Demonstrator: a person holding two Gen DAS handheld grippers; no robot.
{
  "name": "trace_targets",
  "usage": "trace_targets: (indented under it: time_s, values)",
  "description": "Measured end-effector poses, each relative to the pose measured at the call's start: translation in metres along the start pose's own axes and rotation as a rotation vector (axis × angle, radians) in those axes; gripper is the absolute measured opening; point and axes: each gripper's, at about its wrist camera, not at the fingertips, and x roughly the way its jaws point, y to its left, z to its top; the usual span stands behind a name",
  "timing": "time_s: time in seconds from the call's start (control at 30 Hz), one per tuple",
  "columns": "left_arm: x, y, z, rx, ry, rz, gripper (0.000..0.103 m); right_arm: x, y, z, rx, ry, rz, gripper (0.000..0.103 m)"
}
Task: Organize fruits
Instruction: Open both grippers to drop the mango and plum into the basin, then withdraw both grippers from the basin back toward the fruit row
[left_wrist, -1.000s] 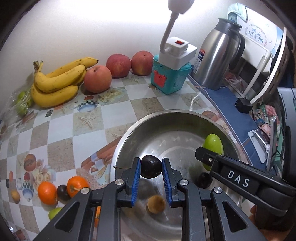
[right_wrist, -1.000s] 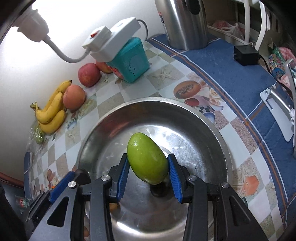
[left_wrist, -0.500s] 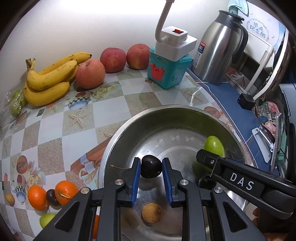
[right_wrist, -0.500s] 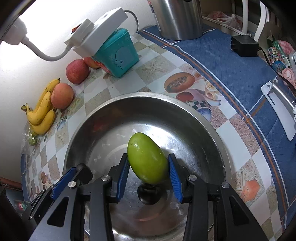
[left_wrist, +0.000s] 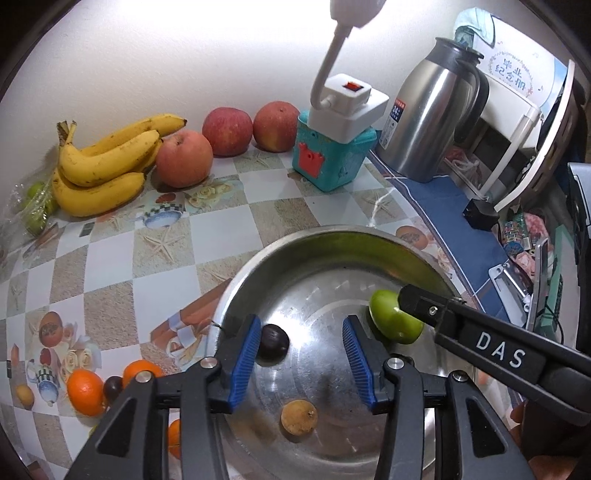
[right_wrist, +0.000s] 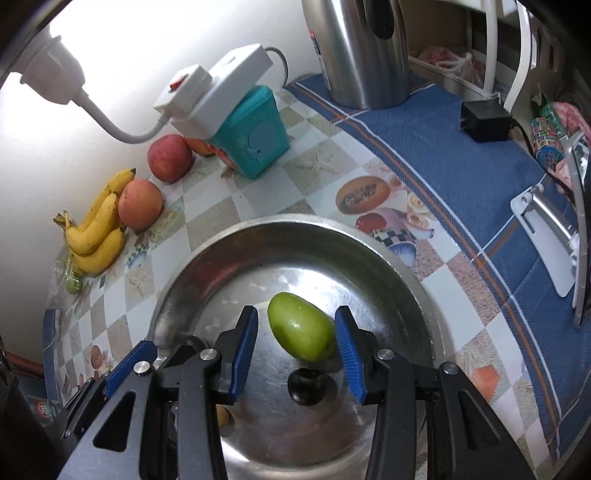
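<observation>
My left hand-held gripper (left_wrist: 301, 354) just opened, jaws apart; small dark round plum (left_wrist: 272, 344) beside left pad, over steel bowl (left_wrist: 258, 266).

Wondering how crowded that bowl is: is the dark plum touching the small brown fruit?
Apart. The left wrist view shows bare metal of the bowl between the dark plum and the small brown fruit.

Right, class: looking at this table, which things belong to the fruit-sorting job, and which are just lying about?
Part of the job: steel bowl, green fruit, dark plum, brown fruit, bananas, apples, oranges.
Just lying about: steel jug, teal box, white switch box, black adapter.
</observation>
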Motion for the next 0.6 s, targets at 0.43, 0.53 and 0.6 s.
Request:
trace_targets:
  time_s: [0.43, 0.53, 0.6]
  values:
    - [-0.026, 0.056, -0.005, -0.175, 0.075, 0.171, 0.065, -0.001, 0.002, -0.006, -0.029, 0.086, -0.072, 0.055]
    - [-0.03, 0.073, -0.011, -0.224, 0.091, 0.216, 0.068, 0.0, 0.006, -0.009, -0.052, 0.104, -0.088, 0.064]
    - [-0.034, 0.086, -0.014, -0.261, 0.096, 0.24, 0.074, 0.0, 0.008, -0.012, -0.061, 0.11, -0.091, 0.065]
